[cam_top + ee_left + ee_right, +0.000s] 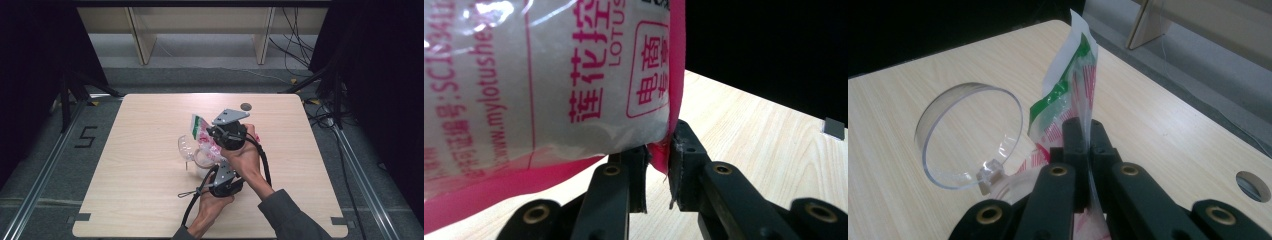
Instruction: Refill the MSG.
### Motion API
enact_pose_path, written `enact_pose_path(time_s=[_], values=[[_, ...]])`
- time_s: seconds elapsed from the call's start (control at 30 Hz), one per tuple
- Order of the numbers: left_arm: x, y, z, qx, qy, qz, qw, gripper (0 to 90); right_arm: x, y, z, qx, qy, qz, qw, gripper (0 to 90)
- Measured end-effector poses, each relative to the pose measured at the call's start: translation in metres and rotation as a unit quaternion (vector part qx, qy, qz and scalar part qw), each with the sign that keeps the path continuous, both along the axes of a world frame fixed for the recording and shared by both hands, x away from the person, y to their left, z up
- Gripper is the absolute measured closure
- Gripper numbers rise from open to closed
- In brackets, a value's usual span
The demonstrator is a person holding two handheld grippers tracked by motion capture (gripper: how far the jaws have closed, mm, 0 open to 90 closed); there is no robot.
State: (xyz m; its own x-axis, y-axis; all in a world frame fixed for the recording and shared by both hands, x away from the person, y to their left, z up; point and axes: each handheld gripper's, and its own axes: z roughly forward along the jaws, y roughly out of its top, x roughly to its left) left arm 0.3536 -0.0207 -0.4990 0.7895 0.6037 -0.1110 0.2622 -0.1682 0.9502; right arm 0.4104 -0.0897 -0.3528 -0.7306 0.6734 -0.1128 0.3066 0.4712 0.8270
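Pouch [204, 131] pinched at both ends, right gripper [1087, 145] clamped on top seal, left gripper [659, 157] nipping bottom corner, so I pull along its length.

I see bare table [140, 200] all around my hands; only the clear tub [192, 152] and bag [202, 131] crowd the middle.

In the left gripper view the packet [549, 80] runs off the top and left edges, so its printing is cut short. In the right gripper view the fingers [1075, 145] cover its lower part. From above, both hands hide where the packet meets the clear lidded container [192, 150], whose shape is perhaps too small to make out.
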Motion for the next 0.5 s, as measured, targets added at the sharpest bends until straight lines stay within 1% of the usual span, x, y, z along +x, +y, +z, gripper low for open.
enact_pose_path(time_s=[0.03, 0.07, 0.1, 0.13, 0.17, 0.2, 0.23, 0.27, 0.3, 0.33, 0.37, 0.43, 0.47, 0.5], values=[[0.0001, -0.0002, -0.0004, 0.000, 0.000, 0.000, 1.0000, 78.7, 0.0002, 0.0005, -0.0006, -0.003, -0.002, 0.001, 1.0000, 90.0], [0.0001, -0.0004, -0.0006, 0.000, -0.001, 0.001, 1.0000, 78.7, 0.0012, 0.0015, -0.0020, -0.009, -0.012, 0.005, 0.9999, 90.0], [0.0002, -0.0002, -0.0003, -0.001, 0.000, 0.001, 1.0000, 78.7, 0.0013, 0.0015, -0.0017, -0.011, -0.010, 0.008, 0.9999, 90.0], [0.0002, -0.0004, 0.0001, -0.001, -0.003, 0.003, 1.0000, 78.7, 0.0010, 0.0020, -0.0015, -0.006, -0.009, 0.006, 0.9999, 90.0], [-0.0003, -0.0004, 0.0007, 0.001, -0.003, 0.005, 1.0000, 78.7, 0.0002, 0.0011, 0.0003, -0.003, 0.000, 0.003, 1.0000, 90.0], [-0.0012, -0.0005, 0.0012, 0.004, 0.001, 0.009, 0.9999, 78.7, 0.0018, 0.0007, -0.0001, -0.006, -0.009, 0.011, 0.9999, 90.0], [-0.0004, -0.0008, 0.0005, 0.000, 0.001, 0.004, 1.0000, 78.7, 0.0010, 0.0015, -0.0008, -0.003, -0.003, 0.002, 1.0000, 90.0], [-0.0005, -0.0009, 0.0002, 0.001, 0.001, 0.005, 1.0000, 78.7, 0.0017, 0.0020, -0.0018, -0.009, -0.010, 0.004, 0.9999, 90.0], [-0.0004, -0.0008, 0.0003, 0.000, 0.001, 0.004, 1.0000, 78.8, 0.0012, 0.0018, -0.0010, -0.012, -0.005, 0.006, 0.9999, 90.0], [0.0000, -0.0005, 0.0005, -0.003, 0.001, 0.003, 1.0000, 78.8, 0.0013, 0.0026, -0.0017, -0.006, -0.009, 0.004, 0.9999, 90.0], [0.0004, -0.0003, 0.0006, -0.003, 0.000, 0.001, 1.0000, 78.8, 0.0003, 0.0026, -0.0014, 0.000, -0.003, -0.002, 1.0000, 90.0], [-0.0003, 0.0001, 0.0010, 0.002, 0.001, 0.005, 1.0000, 78.8, 0.0015, 0.0025, -0.0016, -0.003, -0.009, 0.001, 1.0000, 90.0], [0.0004, 0.0000, 0.0007, -0.001, 0.000, 0.001, 1.0000, 78.8, 0.0017, 0.0026, -0.0014, -0.005, -0.009, 0.004, 0.9999, 90.0], [0.0003, -0.0001, 0.0007, -0.002, 0.000, 0.002, 1.0000, 78.7, 0.0020, 0.0027, -0.0016, -0.006, -0.013, 0.005, 0.9999, 90.0]])
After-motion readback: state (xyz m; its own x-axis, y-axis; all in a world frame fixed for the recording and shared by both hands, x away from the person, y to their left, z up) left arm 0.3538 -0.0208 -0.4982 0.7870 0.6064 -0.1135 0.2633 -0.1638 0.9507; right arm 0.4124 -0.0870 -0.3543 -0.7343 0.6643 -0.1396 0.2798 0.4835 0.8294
